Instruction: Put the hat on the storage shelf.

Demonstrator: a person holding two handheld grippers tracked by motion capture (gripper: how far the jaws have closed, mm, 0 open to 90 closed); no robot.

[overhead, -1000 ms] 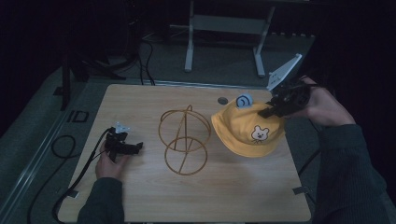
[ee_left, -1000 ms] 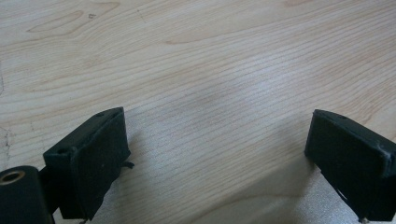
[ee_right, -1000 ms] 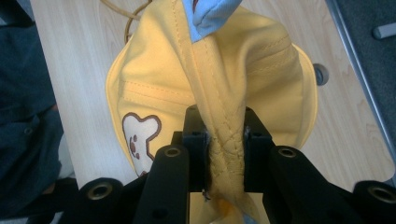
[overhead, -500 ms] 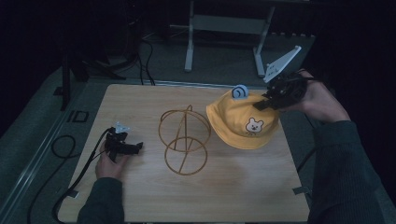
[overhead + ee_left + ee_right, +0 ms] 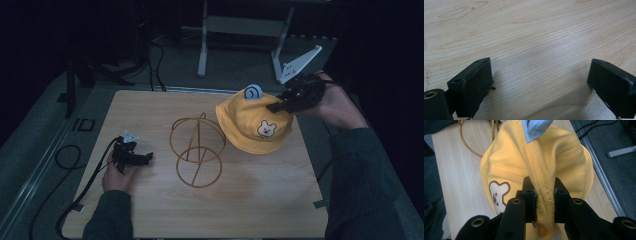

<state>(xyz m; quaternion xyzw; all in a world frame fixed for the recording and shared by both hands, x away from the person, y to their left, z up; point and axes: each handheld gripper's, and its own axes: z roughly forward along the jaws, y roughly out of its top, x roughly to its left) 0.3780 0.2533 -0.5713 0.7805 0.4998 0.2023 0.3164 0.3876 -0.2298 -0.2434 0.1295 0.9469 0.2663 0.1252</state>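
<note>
Lifted since the earlier frames, the yellow hat [image 5: 252,122] now hangs above the table [image 5: 150,107] beside the wire stand [image 5: 196,150], pinched at its crown by the right gripper [image 5: 542,202]. The left gripper [image 5: 541,82] rests wide open and empty. Thin fabric could slip from so small a pinch. No containers are seen.

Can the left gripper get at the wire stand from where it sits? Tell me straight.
Probably yes. The left gripper rests open on the table, jaws toward the wire stand, with bare wood between them; the yellow hat hangs off to the stand's other side.
</note>
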